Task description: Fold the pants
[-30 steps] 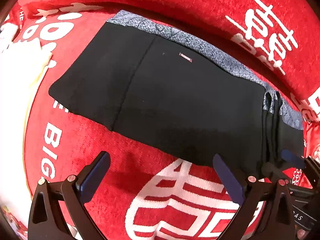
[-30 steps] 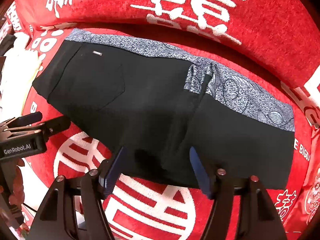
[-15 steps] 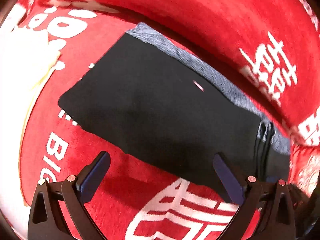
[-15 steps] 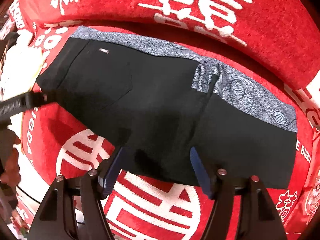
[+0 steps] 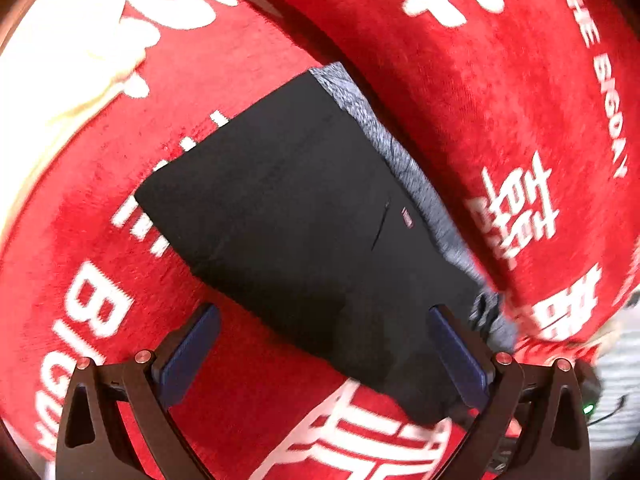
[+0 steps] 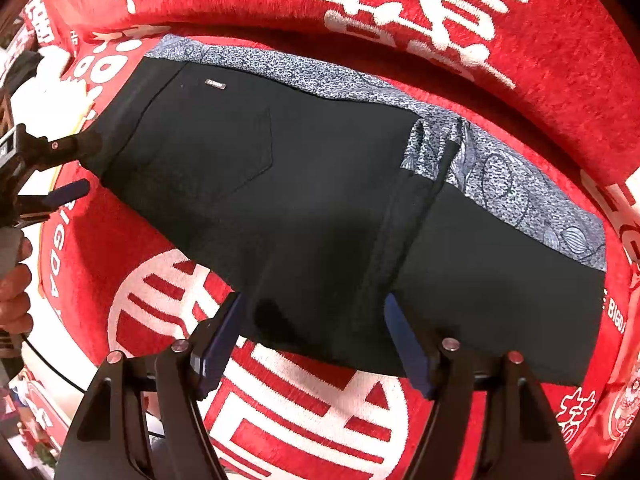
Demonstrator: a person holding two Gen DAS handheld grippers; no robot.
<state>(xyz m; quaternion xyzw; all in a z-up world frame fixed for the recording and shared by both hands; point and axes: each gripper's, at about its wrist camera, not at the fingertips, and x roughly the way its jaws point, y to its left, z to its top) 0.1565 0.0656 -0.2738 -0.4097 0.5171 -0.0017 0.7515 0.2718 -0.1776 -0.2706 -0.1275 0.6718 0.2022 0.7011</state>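
Hand [image 6: 14, 280]: at far left edge of the right wrist view, left of the pants, fingers wrapped on a handle.
Left gripper [image 6: 76, 166]: in the right wrist view, at the pants' left end; jaws spread wide, nothing pinched; upper finger lies against the dark cloth edge, lower blue pad over red cover just below it. In its own view [image 5: 324, 354], blue pads stand far apart, pants' near edge between them, untouched by either pad as far as visible.
Pants [image 6: 320, 200]: black, folded to a long flat band, lying on the cover; back pocket and small metal tag toward the left end; patterned grey lining along the far edge; a folded ridge right of centre.
Right gripper [image 6: 316, 336]: over the pants' near edge, right of the pocket; jaws opening, cloth edge lying between the blue pads, not pressed by them.
Cover [image 6: 304, 408]: red plush with white characters, under and all around the pants; raised red cushion beyond the pants' far edge.
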